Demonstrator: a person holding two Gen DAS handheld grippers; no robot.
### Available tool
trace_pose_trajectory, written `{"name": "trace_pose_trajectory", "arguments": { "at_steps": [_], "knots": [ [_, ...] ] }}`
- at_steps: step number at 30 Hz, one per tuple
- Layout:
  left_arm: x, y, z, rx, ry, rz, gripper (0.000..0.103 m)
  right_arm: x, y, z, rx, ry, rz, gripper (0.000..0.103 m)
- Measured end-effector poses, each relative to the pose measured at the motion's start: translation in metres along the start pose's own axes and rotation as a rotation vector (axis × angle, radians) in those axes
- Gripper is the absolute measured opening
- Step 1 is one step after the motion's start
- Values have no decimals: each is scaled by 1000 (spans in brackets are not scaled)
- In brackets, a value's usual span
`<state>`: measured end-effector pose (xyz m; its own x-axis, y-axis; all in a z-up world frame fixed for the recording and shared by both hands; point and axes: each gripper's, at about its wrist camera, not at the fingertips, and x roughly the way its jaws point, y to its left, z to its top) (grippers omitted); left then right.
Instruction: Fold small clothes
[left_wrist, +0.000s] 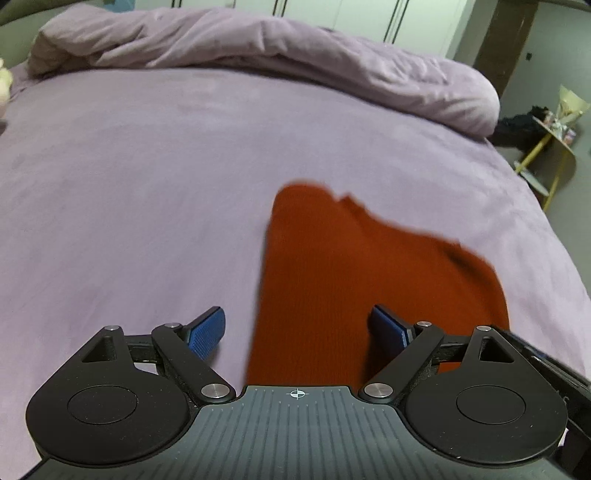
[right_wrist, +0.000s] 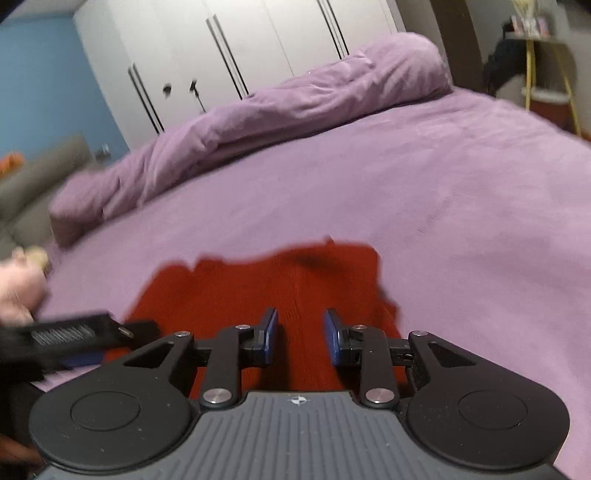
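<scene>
Red garment (left_wrist: 354, 280) lies flat on the purple bed sheet (left_wrist: 147, 184), near side from the bunched duvet (left_wrist: 258, 48), apparently folded at least once. Left gripper (left_wrist: 297, 328) spread wide, right gripper (right_wrist: 300, 336) part open; both just above the cloth, neither pinching it. Remaining folds, if any: can't tell through the blur.

A wide bed (left_wrist: 147, 155) under a lilac sheet fills the room, with a rumpled lilac duvet (left_wrist: 258, 48) heaped along its far side. Behind stand white wardrobe doors (right_wrist: 236, 48) with dark handles, next to a blue wall (right_wrist: 44, 85). A yellow-legged side table (left_wrist: 554, 144) stands off the far corner, on a grey floor.
</scene>
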<state>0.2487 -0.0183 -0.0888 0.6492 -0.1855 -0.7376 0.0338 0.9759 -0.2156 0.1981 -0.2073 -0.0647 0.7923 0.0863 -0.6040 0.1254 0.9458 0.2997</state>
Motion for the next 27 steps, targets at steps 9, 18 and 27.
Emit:
{"name": "trace_pose_trajectory", "arguments": {
  "at_steps": [9,18,27],
  "knots": [
    [-41,19,-31,-33,38,21,94,-40,3,-13,-69,47,-153,27],
    [-74,21,-57,-1,74,77,92,-87,-40,-49,268,166,-27,30],
    [-78,19,-64,27,84,68,92,-72,-48,-61,516,203,148,30]
  ]
}}
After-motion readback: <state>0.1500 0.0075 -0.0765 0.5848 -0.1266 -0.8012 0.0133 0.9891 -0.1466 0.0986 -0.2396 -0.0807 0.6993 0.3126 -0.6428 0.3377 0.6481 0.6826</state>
